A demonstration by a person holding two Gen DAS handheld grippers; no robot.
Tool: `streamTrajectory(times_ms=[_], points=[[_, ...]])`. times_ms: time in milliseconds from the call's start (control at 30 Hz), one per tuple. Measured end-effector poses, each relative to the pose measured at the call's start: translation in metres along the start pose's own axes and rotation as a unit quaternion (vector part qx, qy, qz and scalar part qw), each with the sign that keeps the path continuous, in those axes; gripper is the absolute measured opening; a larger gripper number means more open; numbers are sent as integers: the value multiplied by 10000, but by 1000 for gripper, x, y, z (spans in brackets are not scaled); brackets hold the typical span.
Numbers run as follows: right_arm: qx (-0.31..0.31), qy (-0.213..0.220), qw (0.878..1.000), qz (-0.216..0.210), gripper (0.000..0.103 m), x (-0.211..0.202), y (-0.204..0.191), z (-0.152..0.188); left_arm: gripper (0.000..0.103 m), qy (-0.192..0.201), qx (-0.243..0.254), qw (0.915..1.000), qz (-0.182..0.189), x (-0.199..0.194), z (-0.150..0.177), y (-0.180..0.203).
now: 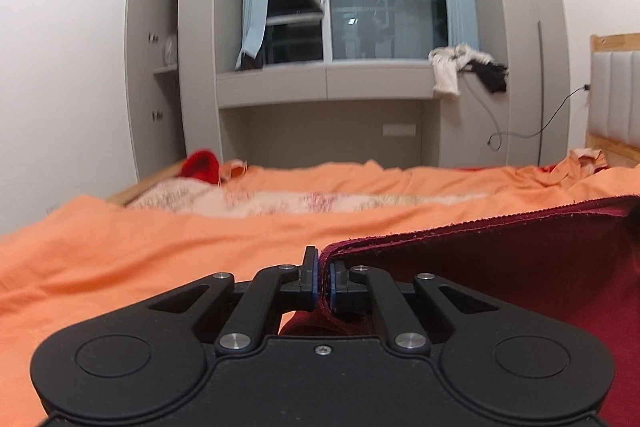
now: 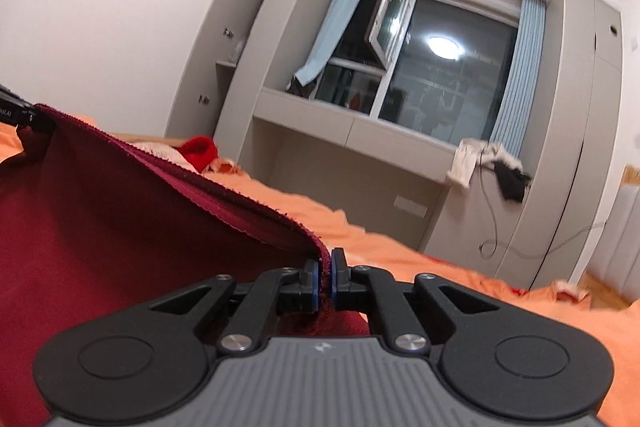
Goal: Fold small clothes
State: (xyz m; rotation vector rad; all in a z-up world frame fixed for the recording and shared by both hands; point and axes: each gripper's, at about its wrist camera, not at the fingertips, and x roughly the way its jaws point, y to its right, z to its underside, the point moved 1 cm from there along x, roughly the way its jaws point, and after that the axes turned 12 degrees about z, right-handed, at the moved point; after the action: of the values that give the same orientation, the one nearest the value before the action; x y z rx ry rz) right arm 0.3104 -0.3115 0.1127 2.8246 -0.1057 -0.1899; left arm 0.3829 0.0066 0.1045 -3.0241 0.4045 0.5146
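Both-handed: left gripper (image 1: 324, 281) and right gripper (image 2: 325, 277) jaws clamped on maroon garment (image 1: 520, 267) edge, above orange bed sheet (image 1: 120, 247).

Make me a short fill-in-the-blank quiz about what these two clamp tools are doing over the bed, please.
1. Both grippers are clamped on a dark red ____.
2. The left gripper and the right gripper pinch the garment along its ____.
3. The bed sheet beneath is ____ in colour.
4. On the ledge below the window lies a white and ____ heap of clothes.

Missing words: garment; edge; orange; black
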Motion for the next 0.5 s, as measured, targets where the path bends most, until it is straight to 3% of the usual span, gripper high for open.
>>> streamTrajectory(times_ms=[167,500], points=[[-294,-385,9988,-101,6,36,-12,21,5,-304,-399,9986,-138,47,12,-11],[-585,-1054,9922,-303,9,84,-34,47,6,-1218,-414,9915,-213,101,42,-26]])
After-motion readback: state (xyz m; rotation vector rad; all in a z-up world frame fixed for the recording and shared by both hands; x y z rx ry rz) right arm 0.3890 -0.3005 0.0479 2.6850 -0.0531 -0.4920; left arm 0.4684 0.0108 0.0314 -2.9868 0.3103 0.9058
